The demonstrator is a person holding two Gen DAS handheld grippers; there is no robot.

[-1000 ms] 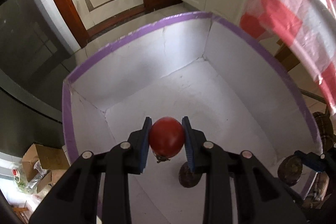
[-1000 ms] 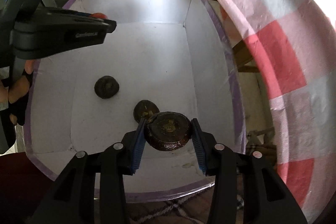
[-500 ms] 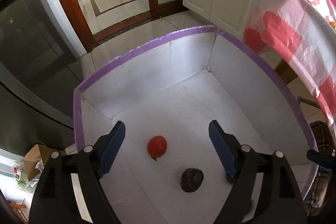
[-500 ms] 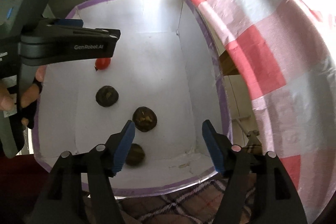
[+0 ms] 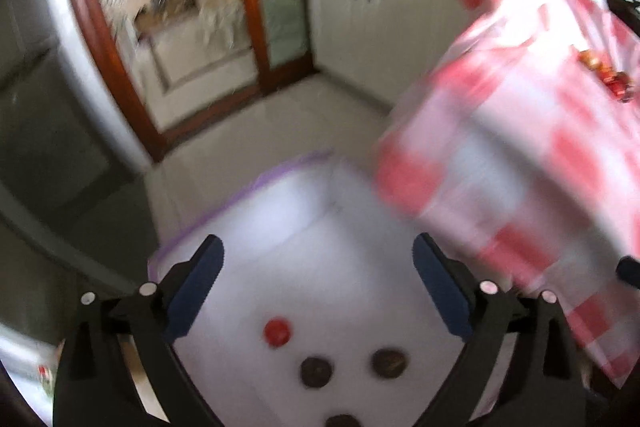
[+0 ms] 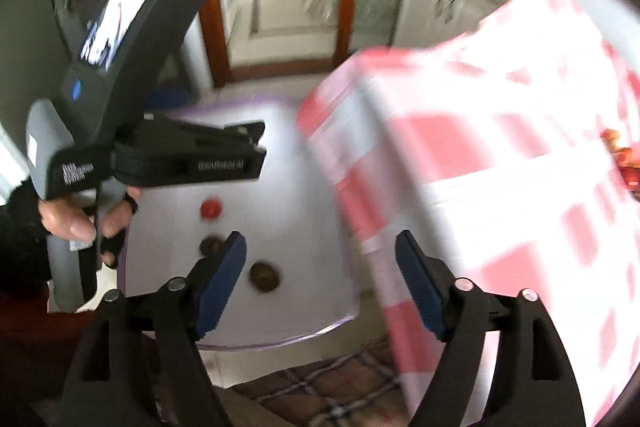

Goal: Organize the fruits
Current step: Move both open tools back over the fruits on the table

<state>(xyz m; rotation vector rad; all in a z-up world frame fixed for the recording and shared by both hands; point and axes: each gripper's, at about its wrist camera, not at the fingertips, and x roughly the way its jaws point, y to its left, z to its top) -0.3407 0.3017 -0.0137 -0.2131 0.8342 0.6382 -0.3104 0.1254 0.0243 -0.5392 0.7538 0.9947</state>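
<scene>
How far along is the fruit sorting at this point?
Done: one red tomato and three dark brown round fruits lie in the white purple-rimmed box. In hand: nothing; the left gripper and right gripper are open and empty. Left: blurred red items sit on the red-checked tablecloth, possibly more fruit.

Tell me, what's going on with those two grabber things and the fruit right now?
Left hand-held gripper open, empty. Right hand-held gripper open, empty. Red fruit and three dark fruits in white box. Checkered tablecloth beside box; nothing blocking.
</scene>
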